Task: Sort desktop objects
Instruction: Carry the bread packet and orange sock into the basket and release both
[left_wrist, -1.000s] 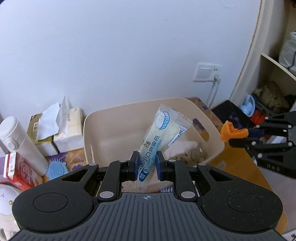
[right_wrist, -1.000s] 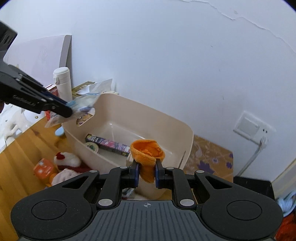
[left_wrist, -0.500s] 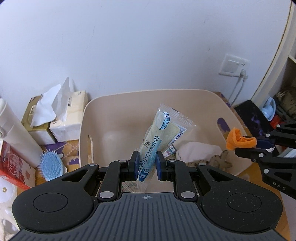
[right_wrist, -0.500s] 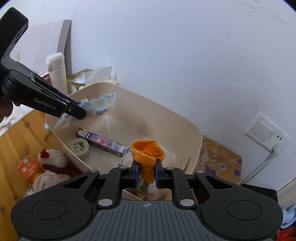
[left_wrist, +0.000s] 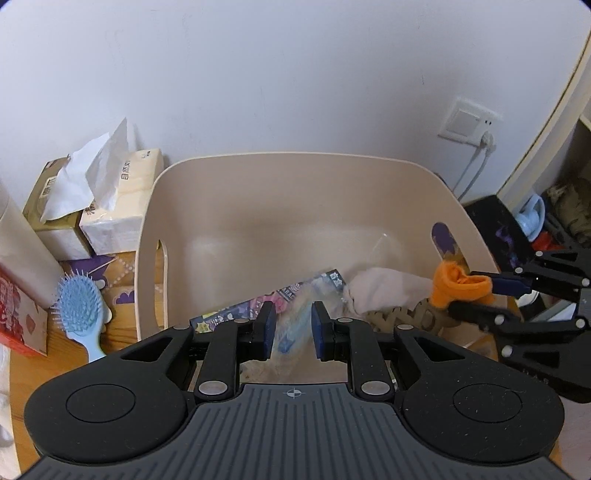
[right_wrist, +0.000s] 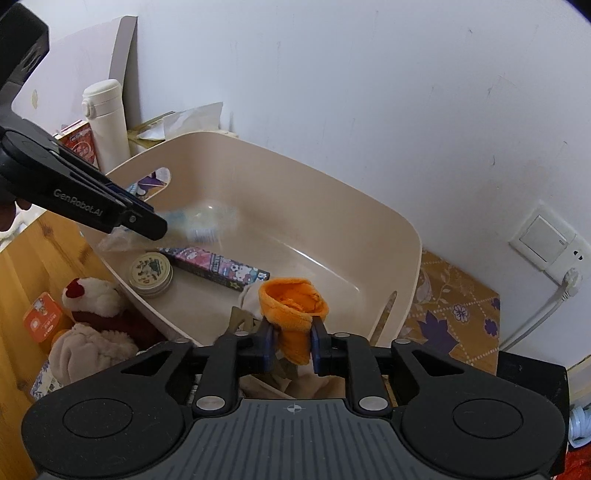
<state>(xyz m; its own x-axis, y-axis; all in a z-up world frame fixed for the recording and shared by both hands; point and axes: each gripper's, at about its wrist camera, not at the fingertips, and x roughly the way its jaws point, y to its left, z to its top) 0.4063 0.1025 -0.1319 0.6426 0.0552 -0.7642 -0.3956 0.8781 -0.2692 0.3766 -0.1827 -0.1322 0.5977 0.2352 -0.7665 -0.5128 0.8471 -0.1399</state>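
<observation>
A beige plastic tub (left_wrist: 236, 221) is seen against a white wall, on a wooden desk (right_wrist: 40, 254); both grippers are held over it, pointing down into it; the left gripper (left_wrist: 289, 326) has its jaws opening, the blue pads standing apart, and a clear snack packet (left_wrist: 295, 325) with blue print is caught blurred in the gap, touching neither pad as far as can be told; in the right wrist view the same packet (right_wrist: 201, 223) is smeared just off the left gripper's tip (right_wrist: 157, 227), above the tub floor; the right gripper (right_wrist: 293, 341) has its jaws opening too, with an orange cloth (right_wrist: 293, 308) between the pads, its rolled top standing above them; whether the pads still press on the cloth cannot be told; on the tub floor are noted a long printed box (right_wrist: 218, 267), a round tin (right_wrist: 151, 273), a pale cloth (left_wrist: 384, 291) and a patterned brown cloth (left_wrist: 402, 317); outside the tub, on its left, lie a blue hairbrush (left_wrist: 79, 314), two tissue packs (left_wrist: 110, 206), a white flask (right_wrist: 105, 122) and a red carton (left_wrist: 14, 314); soft toys (right_wrist: 92, 317) are heaped by the tub's near wall; a wall socket (left_wrist: 469, 123) with a plugged cable is seen at the right.
</observation>
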